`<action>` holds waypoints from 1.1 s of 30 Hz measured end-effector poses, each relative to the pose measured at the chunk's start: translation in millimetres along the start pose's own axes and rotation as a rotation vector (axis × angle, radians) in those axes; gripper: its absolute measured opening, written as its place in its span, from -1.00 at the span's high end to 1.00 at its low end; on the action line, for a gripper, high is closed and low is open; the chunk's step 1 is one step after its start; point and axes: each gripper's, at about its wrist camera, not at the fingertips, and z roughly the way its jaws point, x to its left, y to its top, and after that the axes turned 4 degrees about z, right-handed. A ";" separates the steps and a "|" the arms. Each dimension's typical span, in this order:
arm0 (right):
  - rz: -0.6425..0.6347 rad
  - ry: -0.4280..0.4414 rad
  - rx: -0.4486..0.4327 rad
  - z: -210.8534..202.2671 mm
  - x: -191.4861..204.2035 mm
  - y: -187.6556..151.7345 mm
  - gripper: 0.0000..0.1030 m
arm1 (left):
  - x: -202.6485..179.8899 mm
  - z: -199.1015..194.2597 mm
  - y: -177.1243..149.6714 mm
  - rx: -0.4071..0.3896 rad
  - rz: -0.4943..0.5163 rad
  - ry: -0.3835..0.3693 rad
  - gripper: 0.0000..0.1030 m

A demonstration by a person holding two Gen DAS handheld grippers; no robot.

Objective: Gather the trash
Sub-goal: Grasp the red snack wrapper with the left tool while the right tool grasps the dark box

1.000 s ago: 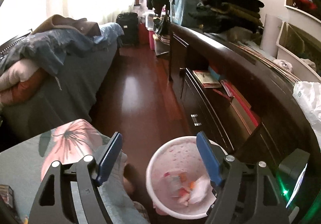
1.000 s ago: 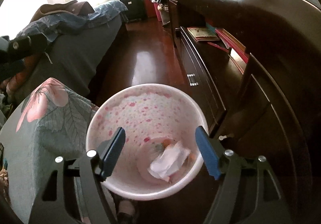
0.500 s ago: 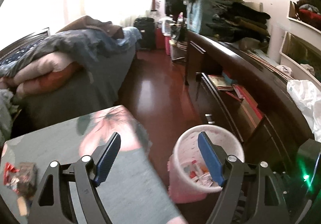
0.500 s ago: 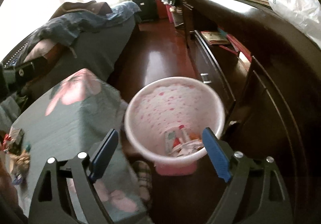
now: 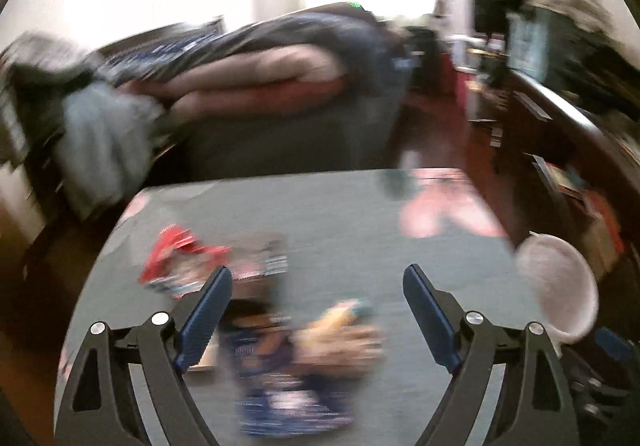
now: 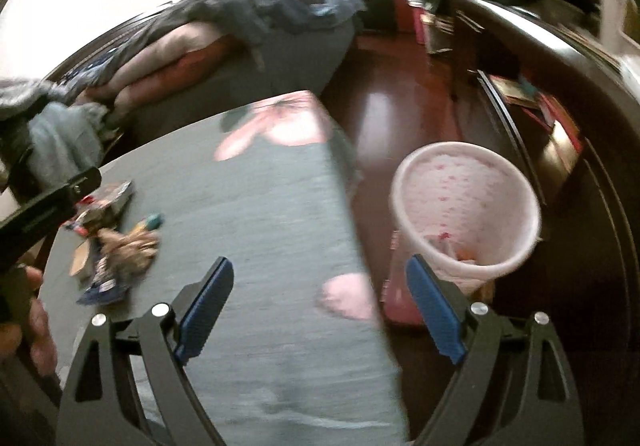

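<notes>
Grey floral worktop (image 6: 260, 214) beside bed; wrapper pile (image 5: 288, 330) lies at its near-left part, pink bin (image 6: 466, 206) on the floor, right. Left gripper (image 5: 316, 310) spread, jaws just widened, hovering over pile; right gripper (image 6: 320, 302) spread, empty. Wrappers likely light, crinkly, slippery: pinch a bunched fold.

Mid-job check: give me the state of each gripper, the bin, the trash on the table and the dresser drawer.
Left gripper: open, empty, jaws just widened, over the wrappers.
Right gripper: open, empty, jaws just widened.
Pink speckled wastebasket: upright on the floor, some trash inside.
Pile of crumpled wrappers: loose on the grey floral-cloth table, uncollected.
Dark wooden dresser drawer: open, books showing.
</notes>
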 end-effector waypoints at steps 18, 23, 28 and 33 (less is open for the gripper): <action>-0.207 0.116 0.029 30.8 138.7 -9.8 -0.72 | 140.3 98.9 -21.0 0.154 -0.371 -0.062 -0.32; -0.223 0.140 0.002 33.4 162.6 1.2 -0.72 | 147.9 106.1 -21.7 0.153 -0.402 -0.116 0.47; -0.274 0.164 -0.011 43.4 195.4 12.4 -0.72 | 157.4 95.0 -20.0 0.107 -0.422 -0.138 0.90; -0.298 0.159 0.028 73.7 223.4 22.8 -0.72 | 174.9 72.1 -14.9 0.046 -0.427 -0.127 0.90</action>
